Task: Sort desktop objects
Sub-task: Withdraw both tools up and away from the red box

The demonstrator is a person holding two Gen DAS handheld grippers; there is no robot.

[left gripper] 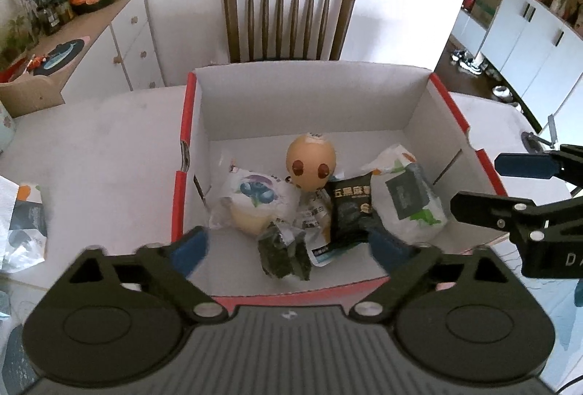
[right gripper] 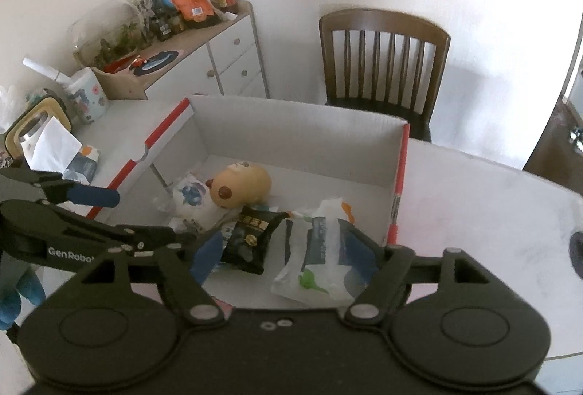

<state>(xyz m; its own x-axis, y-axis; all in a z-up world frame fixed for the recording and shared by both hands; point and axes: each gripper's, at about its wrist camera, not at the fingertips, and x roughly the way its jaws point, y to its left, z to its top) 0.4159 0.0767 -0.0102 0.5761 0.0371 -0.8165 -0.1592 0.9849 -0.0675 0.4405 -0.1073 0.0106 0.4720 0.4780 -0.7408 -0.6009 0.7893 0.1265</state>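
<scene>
While both grippers, left gripper (left gripper: 289, 249) and right gripper (right gripper: 288, 258), hang spread empty, one box (left gripper: 415, 110) holds six items.

Ahead of the left hand-held gripper (left gripper: 288, 251) a box (left gripper: 309, 96) sits on the worktop (left gripper: 109, 154), with a chair (left gripper: 289, 16) behind it. In the box, a small dark packet (left gripper: 284, 254) lies nearest, a wrapped bun (left gripper: 255, 202) to its left, a round-headed toy (left gripper: 310, 163) behind, and a black packet (left gripper: 349, 209) and white pouch (left gripper: 408, 202) to the right. The right hand-held gripper (right gripper: 288, 258) hangs over the pouch; a cabinet (left gripper: 120, 49) stands far left.
</scene>
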